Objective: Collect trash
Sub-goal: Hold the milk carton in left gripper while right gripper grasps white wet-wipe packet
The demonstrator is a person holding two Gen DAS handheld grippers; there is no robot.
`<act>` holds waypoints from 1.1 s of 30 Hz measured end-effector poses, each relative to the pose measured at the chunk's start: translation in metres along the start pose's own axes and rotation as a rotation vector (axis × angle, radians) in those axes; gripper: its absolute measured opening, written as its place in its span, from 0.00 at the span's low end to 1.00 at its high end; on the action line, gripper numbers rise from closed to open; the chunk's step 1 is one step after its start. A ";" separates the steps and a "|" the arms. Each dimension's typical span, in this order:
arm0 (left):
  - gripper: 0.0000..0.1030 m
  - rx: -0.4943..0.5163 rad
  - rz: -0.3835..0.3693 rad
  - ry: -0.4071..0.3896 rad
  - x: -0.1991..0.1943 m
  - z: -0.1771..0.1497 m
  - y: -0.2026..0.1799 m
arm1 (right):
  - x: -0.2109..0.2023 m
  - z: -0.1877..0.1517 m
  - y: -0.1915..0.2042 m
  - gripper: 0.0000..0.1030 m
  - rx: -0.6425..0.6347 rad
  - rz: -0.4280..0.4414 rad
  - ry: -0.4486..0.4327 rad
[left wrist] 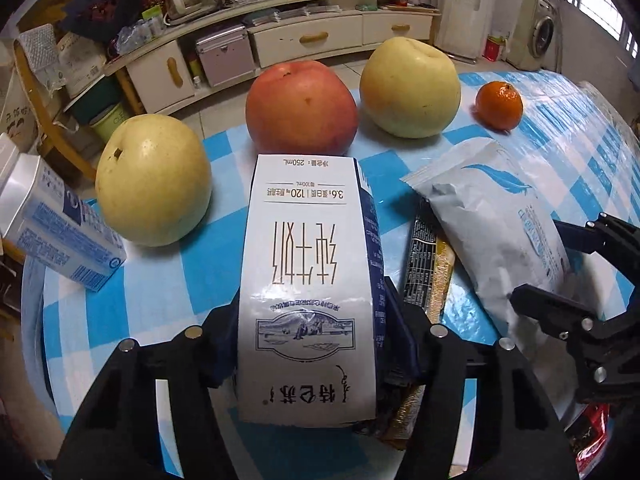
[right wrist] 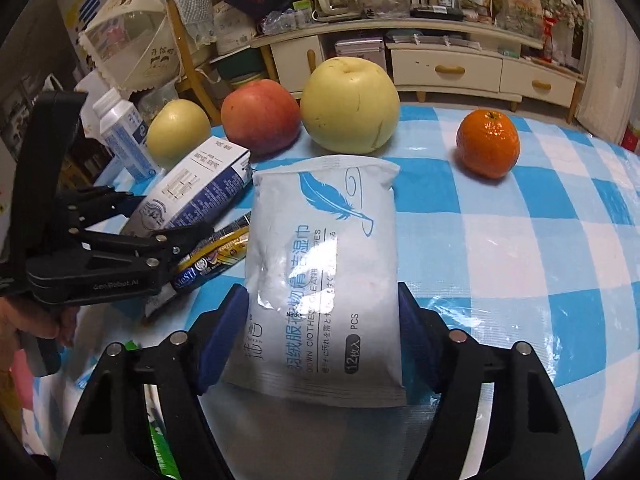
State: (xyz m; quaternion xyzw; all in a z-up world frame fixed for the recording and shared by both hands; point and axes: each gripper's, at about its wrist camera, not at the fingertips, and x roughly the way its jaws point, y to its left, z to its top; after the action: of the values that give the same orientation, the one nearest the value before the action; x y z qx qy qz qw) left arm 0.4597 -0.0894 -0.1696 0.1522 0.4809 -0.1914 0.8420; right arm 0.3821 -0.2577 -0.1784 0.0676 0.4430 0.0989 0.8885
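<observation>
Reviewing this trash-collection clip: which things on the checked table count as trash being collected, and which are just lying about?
Job:
- milk carton, between the left gripper fingers
- wipes packet, between the right gripper fingers
- snack wrapper lying between them
- blue-and-white bottle, probably

Lying about:
- two pears
- apple
- tangerine
</observation>
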 end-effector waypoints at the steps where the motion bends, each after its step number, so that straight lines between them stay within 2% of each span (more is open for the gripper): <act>1: 0.61 -0.006 0.004 -0.005 -0.002 -0.002 -0.001 | -0.001 0.000 -0.002 0.67 0.002 0.004 -0.004; 6: 0.61 -0.066 0.008 -0.031 -0.018 -0.015 -0.002 | -0.009 -0.005 -0.014 0.50 0.018 0.033 -0.014; 10: 0.61 -0.093 -0.005 -0.058 -0.040 -0.029 -0.007 | -0.016 -0.011 -0.022 0.43 0.032 0.058 -0.014; 11: 0.61 -0.098 -0.009 -0.063 -0.044 -0.033 -0.009 | -0.019 -0.012 -0.022 0.39 0.029 0.058 -0.017; 12: 0.61 -0.104 -0.015 -0.070 -0.050 -0.037 -0.010 | -0.022 -0.014 -0.023 0.30 0.026 0.053 -0.024; 18: 0.61 -0.145 -0.047 -0.099 -0.079 -0.070 -0.024 | -0.037 -0.023 -0.030 0.19 0.018 0.057 -0.018; 20: 0.61 -0.162 -0.062 -0.118 -0.092 -0.082 -0.028 | -0.043 -0.025 -0.032 0.15 0.003 0.020 -0.017; 22: 0.61 -0.180 -0.068 -0.136 -0.106 -0.097 -0.033 | -0.048 -0.026 -0.040 0.15 0.019 -0.029 -0.022; 25: 0.61 -0.234 -0.064 -0.183 -0.130 -0.124 -0.036 | -0.046 -0.026 -0.057 0.20 0.127 -0.008 -0.003; 26: 0.61 -0.262 -0.072 -0.196 -0.135 -0.130 -0.034 | -0.046 -0.025 -0.060 0.35 0.158 0.012 -0.006; 27: 0.61 -0.293 -0.079 -0.211 -0.140 -0.136 -0.031 | -0.046 -0.024 -0.061 0.55 0.192 0.035 -0.013; 29: 0.61 -0.326 -0.061 -0.233 -0.146 -0.148 -0.029 | -0.044 -0.020 -0.055 0.72 0.217 0.056 -0.016; 31: 0.61 -0.323 -0.034 -0.243 -0.147 -0.154 -0.028 | -0.040 -0.014 -0.045 0.74 0.212 0.064 -0.013; 33: 0.61 -0.340 -0.036 -0.258 -0.147 -0.159 -0.024 | -0.031 -0.008 -0.032 0.81 0.194 0.029 -0.001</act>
State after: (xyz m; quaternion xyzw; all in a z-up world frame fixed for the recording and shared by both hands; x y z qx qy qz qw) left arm 0.2605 -0.0150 -0.1220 -0.0267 0.3970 -0.1404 0.9066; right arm 0.3612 -0.2961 -0.1660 0.1597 0.4490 0.0686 0.8764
